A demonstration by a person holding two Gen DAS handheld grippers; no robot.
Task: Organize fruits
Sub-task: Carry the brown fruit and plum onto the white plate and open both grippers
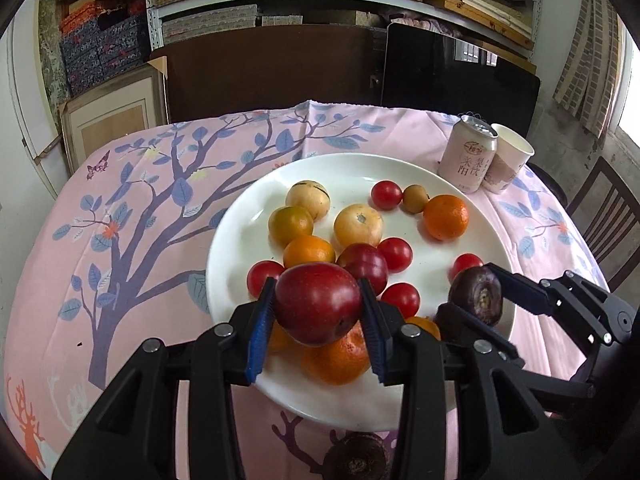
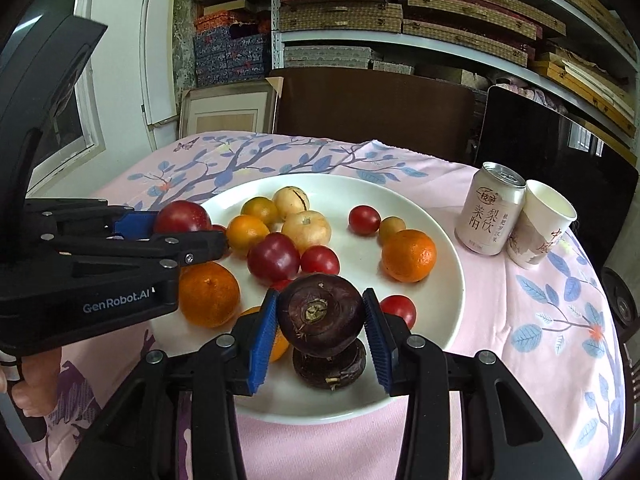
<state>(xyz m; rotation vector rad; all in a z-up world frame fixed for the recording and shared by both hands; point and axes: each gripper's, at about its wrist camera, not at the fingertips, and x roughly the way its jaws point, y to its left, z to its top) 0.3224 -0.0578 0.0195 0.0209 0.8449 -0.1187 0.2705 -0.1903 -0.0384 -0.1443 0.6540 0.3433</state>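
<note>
While tilted downward, both grippers (image 1: 318,308) (image 2: 320,320) fruit-laden.

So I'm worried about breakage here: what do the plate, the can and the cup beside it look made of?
The white plate looks like glazed ceramic: glossy, with soft highlights, though melamine is possible. The drink can looks like aluminium: bare silvery rim and lid above a printed pink body. The cup seems to be paper: thin rolled rim, matte printed wall.

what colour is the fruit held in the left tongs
Deep red, a glossy plum-like fruit between the left tongs; the left wrist view shows it best.
</note>
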